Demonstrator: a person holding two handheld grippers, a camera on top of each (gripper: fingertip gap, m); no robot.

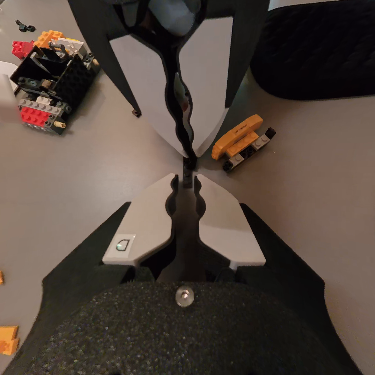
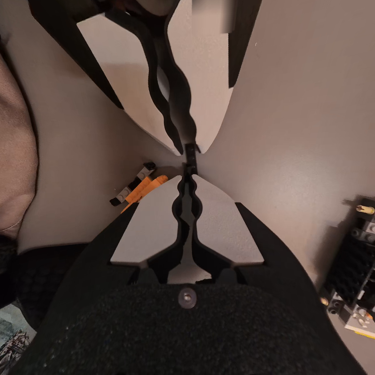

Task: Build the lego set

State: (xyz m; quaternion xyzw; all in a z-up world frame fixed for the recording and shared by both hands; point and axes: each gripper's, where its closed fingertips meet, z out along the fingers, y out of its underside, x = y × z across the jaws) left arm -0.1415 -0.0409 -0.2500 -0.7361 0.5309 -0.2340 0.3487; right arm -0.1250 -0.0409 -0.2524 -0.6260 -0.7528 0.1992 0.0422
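Note:
A small black lego piece (image 1: 187, 180) hangs above the grey table (image 1: 81, 182) between both grippers. My left gripper (image 1: 186, 177) has its jaws narrowly apart and closed on the piece's near end. My right gripper (image 1: 190, 157) comes in from the opposite side, shut on the far end. In the right wrist view, my right gripper (image 2: 187, 176) pinches the black piece (image 2: 191, 158), and the left gripper (image 2: 190, 152) grips it from above. Whether it is one piece or two joined ones I cannot tell.
A partly built black model with red and grey bricks (image 1: 46, 81) stands at the left, also seen in the right wrist view (image 2: 357, 263). An orange, grey and black sub-assembly (image 1: 241, 142) lies right of the grippers. Loose orange bricks (image 1: 8, 332) lie at the lower left. A dark fabric object (image 1: 314, 50) lies at the upper right. The grippers are tip to tip, or close to it.

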